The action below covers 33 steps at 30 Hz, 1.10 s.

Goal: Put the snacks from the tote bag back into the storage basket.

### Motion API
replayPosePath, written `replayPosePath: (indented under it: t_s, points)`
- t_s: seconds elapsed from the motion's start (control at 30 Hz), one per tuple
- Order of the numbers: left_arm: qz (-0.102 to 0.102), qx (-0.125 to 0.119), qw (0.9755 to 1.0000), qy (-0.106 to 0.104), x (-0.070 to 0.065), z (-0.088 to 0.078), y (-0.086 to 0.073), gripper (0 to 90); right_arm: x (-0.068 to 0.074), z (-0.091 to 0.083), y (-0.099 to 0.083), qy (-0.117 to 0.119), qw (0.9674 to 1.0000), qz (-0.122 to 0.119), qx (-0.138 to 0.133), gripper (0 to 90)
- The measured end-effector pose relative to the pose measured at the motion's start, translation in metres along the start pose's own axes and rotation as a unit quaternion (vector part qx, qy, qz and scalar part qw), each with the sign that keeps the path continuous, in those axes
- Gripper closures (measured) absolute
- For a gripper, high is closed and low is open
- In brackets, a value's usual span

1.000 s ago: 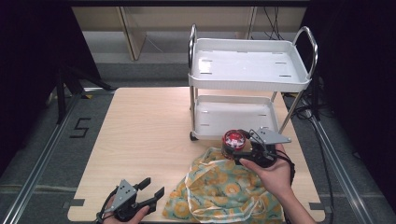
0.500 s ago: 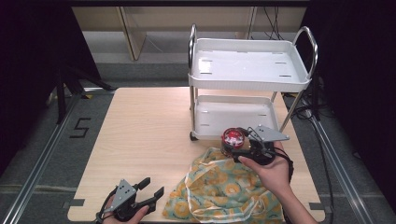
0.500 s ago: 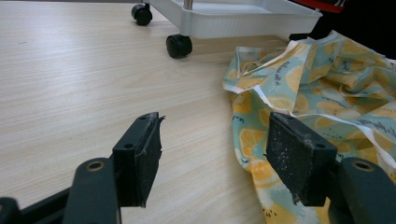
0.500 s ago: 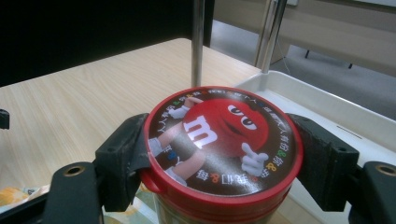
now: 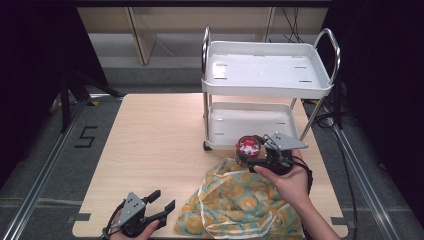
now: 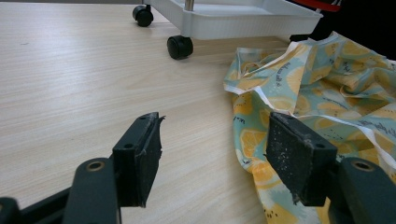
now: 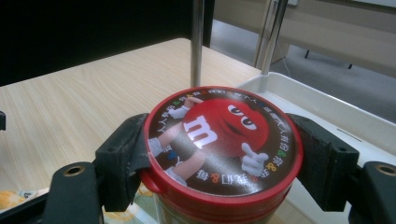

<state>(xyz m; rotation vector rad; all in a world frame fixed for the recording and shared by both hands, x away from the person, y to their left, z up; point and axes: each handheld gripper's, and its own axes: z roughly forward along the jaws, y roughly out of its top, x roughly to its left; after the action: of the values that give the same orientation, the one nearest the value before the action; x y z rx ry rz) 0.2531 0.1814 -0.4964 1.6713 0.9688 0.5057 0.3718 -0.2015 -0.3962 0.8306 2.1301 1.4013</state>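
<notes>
My right gripper is shut on a red-lidded candy can, held just above the cloth bag and close to the cart's lower tray. In the right gripper view the can sits clamped between both black pads, its lid showing a red cartoon figure. A yellow and teal lemon-print cloth bag lies crumpled on the table at front right. My left gripper rests open near the front edge, left of the bag. In the left gripper view the bag lies just ahead of the open gripper.
A white two-tier cart on black casters stands at the table's back right. Light wooden table top stretches left of the cart. Dark floor with a rail and a "5" mark lies left of the table.
The right gripper with the can has shifted slightly left and toward the cart's lower tray. The left gripper has stayed put.
</notes>
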Motion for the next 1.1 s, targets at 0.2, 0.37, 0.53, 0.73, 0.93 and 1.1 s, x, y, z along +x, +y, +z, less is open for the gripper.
replayPosePath:
  t_s: [0.2, 0.37, 0.53, 0.73, 0.93, 1.1]
  points:
    - [0.027, 0.000, 0.9996, -0.006, 0.0037, 0.0009, 0.0012, 35.2, -0.0001, 0.0021, 0.0012, -0.003, 1.0000, -0.003, -0.009, 26.8]
    - [0.009, 0.001, 1.0000, -0.002, 0.0011, 0.0010, 0.0003, 35.2, -0.0015, 0.0024, 0.0036, -0.002, 0.9999, -0.007, -0.009, 26.8]
    - [0.010, -0.009, 0.9999, -0.010, 0.0022, 0.0025, 0.0001, 35.2, -0.0014, 0.0033, 0.0044, -0.007, 0.9999, -0.001, -0.008, 26.8]
    - [0.014, -0.005, 0.9999, -0.009, 0.0012, 0.0020, 0.0004, 35.2, -0.0053, 0.0040, 0.0069, -0.001, 0.9999, -0.007, -0.008, 26.8]
    - [0.019, -0.009, 0.9997, -0.009, 0.0018, 0.0019, 0.0007, 35.2, -0.0069, 0.0057, 0.0054, 0.001, 1.0000, -0.006, -0.004, 26.8]
    - [0.013, -0.009, 0.9998, -0.010, 0.0003, 0.0021, 0.0000, 35.2, -0.0056, 0.0063, 0.0056, -0.002, 1.0000, 0.006, -0.002, 26.8]
